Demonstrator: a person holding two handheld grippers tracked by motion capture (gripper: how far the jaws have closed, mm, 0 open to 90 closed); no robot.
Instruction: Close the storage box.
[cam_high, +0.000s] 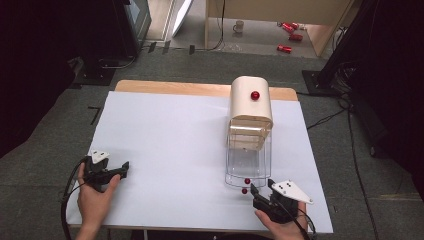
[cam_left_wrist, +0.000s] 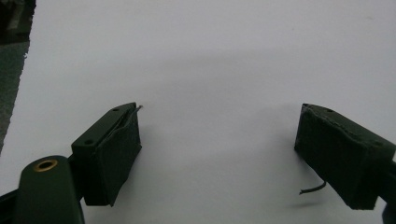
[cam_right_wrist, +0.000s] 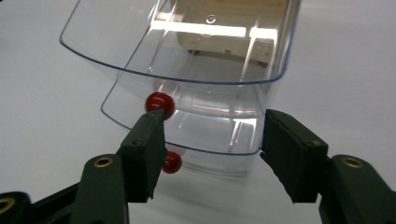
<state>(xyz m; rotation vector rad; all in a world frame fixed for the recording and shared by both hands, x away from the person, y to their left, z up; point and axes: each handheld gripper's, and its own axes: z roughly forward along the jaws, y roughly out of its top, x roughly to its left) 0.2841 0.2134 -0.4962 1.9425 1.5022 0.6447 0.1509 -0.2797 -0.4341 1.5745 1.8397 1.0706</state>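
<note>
Right tongs (cam_right_wrist: 212, 140) agape at clear drawer (cam_right_wrist: 187, 93) rim; left tongs (cam_left_wrist: 217, 154) over bare table (cam_left_wrist: 210, 56).

The counter (cam_high: 165, 145) looks matt white and smooth, with a bare wood strip at its far edge. The clear plastic drawer (cam_right_wrist: 196, 93) is glossy, like its red knobs (cam_right_wrist: 159, 102).

Right gripper (cam_high: 256, 191) beside clear drawer (cam_high: 247, 165) front

I count one cream rounded bread-bin-like box (cam_high: 251, 102), one clear plastic drawer (cam_right_wrist: 187, 79) ahead of my right fingers, three round red knobs (cam_right_wrist: 159, 103), four red cans on the floor (cam_high: 284, 48), one mug (cam_high: 239, 26).
</note>
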